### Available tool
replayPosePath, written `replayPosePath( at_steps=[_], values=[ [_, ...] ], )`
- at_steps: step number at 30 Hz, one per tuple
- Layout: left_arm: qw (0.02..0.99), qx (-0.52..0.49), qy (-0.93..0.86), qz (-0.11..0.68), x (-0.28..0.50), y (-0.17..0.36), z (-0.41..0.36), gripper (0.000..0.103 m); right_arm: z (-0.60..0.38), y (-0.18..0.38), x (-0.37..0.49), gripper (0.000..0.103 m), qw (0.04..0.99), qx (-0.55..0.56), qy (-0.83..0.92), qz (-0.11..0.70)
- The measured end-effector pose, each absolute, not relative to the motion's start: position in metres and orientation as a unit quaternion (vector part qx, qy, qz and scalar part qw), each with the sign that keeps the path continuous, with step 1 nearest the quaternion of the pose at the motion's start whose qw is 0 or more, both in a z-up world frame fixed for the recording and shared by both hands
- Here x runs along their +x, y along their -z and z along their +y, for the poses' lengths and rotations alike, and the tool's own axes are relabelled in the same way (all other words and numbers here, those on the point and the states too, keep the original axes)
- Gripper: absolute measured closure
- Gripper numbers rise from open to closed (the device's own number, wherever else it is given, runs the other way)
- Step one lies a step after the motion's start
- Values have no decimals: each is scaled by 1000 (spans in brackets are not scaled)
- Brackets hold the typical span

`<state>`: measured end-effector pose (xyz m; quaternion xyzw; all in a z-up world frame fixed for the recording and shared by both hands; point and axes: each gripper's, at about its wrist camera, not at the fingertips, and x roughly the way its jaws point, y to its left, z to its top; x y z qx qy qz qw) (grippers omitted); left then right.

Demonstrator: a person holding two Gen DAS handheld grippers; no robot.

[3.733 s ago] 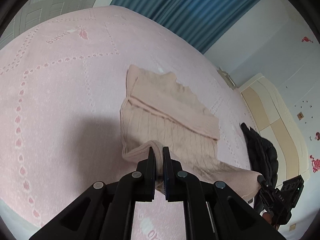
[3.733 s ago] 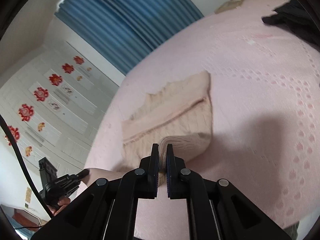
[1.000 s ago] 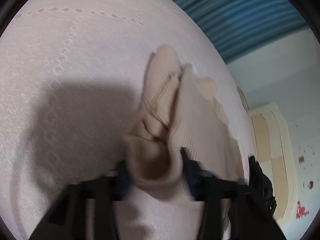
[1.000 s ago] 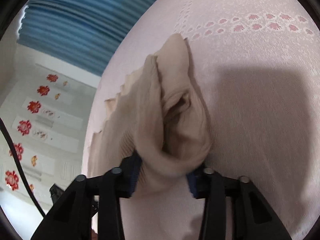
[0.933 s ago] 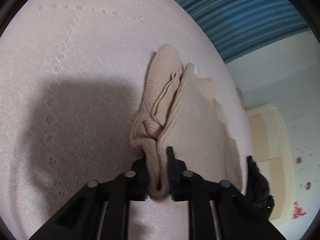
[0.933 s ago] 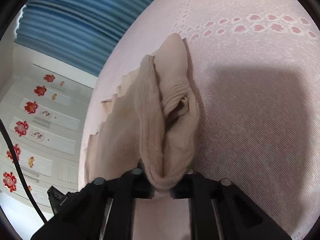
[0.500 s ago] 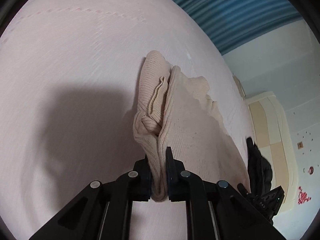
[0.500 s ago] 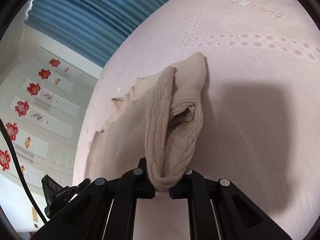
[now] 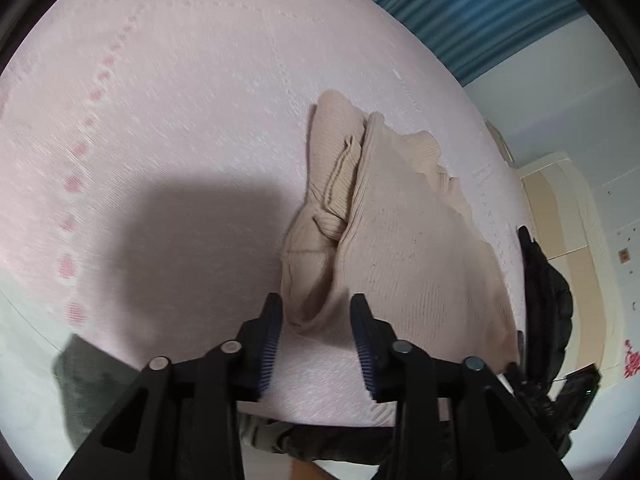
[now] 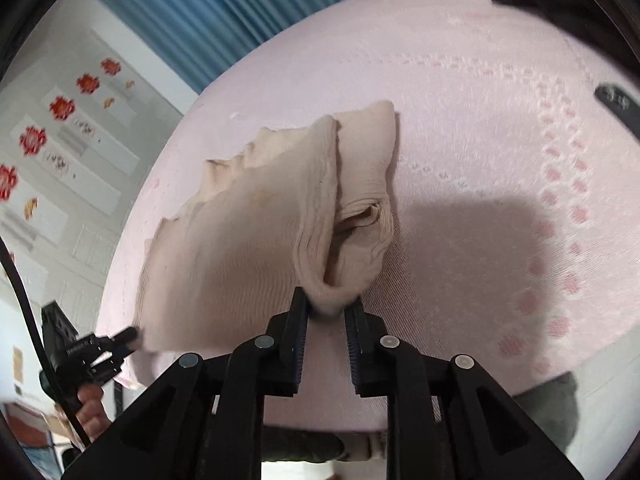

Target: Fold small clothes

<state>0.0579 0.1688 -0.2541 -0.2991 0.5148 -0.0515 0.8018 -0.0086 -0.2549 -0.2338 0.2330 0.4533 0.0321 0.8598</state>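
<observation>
A beige knit sweater (image 9: 416, 248) lies folded on the pink bedspread (image 9: 168, 128), its doubled near edge toward me. My left gripper (image 9: 318, 312) is opening, its jaws apart on either side of the sweater's left near corner without pressing it. In the right wrist view the sweater (image 10: 240, 240) has its right near corner between the tips of my right gripper (image 10: 327, 305). Those jaws are also opening and the knit sits loose between them. The left gripper (image 10: 120, 340) shows at the sweater's far corner, held by a hand (image 10: 90, 408).
A black jacket (image 9: 546, 300) lies on the bed beyond the sweater, toward the cream headboard (image 9: 568, 216). Blue curtains (image 10: 224, 12) hang behind. The bed's near edge (image 9: 320, 416) is right under both grippers, with dark trousers (image 9: 92, 392) below it.
Both grippers drew back toward the bed's near edge with the sweater's folded edge pinched. Now both pairs of jaws have parted and the corners rest on the bed.
</observation>
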Motion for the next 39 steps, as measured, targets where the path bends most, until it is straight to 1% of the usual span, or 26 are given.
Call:
replayPosePath(
  at_steps=[1, 3, 6, 11, 14, 19, 24, 28, 31, 32, 33, 34, 35, 39],
  values=[
    [804, -295, 50, 513, 58, 250, 171, 62, -254, 228, -10, 81, 865, 221, -30, 450],
    [817, -286, 54, 499, 60, 236, 175, 52, -251, 215, -6, 76, 875, 195, -21, 442],
    [835, -253, 54, 485, 72, 219, 171, 47, -251, 202, 1, 74, 886, 170, -19, 431],
    [852, -197, 61, 482, 106, 206, 153, 47, -251, 189, 36, 74, 894, 154, -18, 421],
    [856, -166, 58, 487, 133, 205, 138, 48, -249, 193, 65, 73, 894, 152, -16, 421],
    [850, -143, 80, 501, 179, 217, 121, 49, -246, 210, 118, 73, 888, 153, -12, 434],
    [845, -137, 89, 510, 217, 236, 113, 50, -242, 230, 153, 73, 882, 141, -6, 450],
    [841, -126, 90, 518, 232, 247, 112, 54, -244, 247, 174, 73, 874, 138, 4, 466],
    [845, -119, 87, 514, 239, 251, 110, 62, -244, 255, 185, 74, 870, 138, 2, 473],
    [848, -115, 85, 510, 241, 251, 109, 71, -244, 258, 188, 86, 868, 138, -1, 477],
    [849, -114, 84, 508, 243, 252, 109, 85, -244, 260, 190, 93, 867, 138, -4, 479],
    [851, -114, 84, 506, 245, 252, 109, 92, -243, 260, 191, 96, 867, 138, -6, 478],
    [853, -117, 87, 501, 245, 251, 110, 95, -243, 258, 191, 97, 871, 138, -9, 472],
    [869, -135, 105, 465, 243, 237, 115, 96, -244, 238, 184, 98, 892, 147, -36, 426]
  ],
)
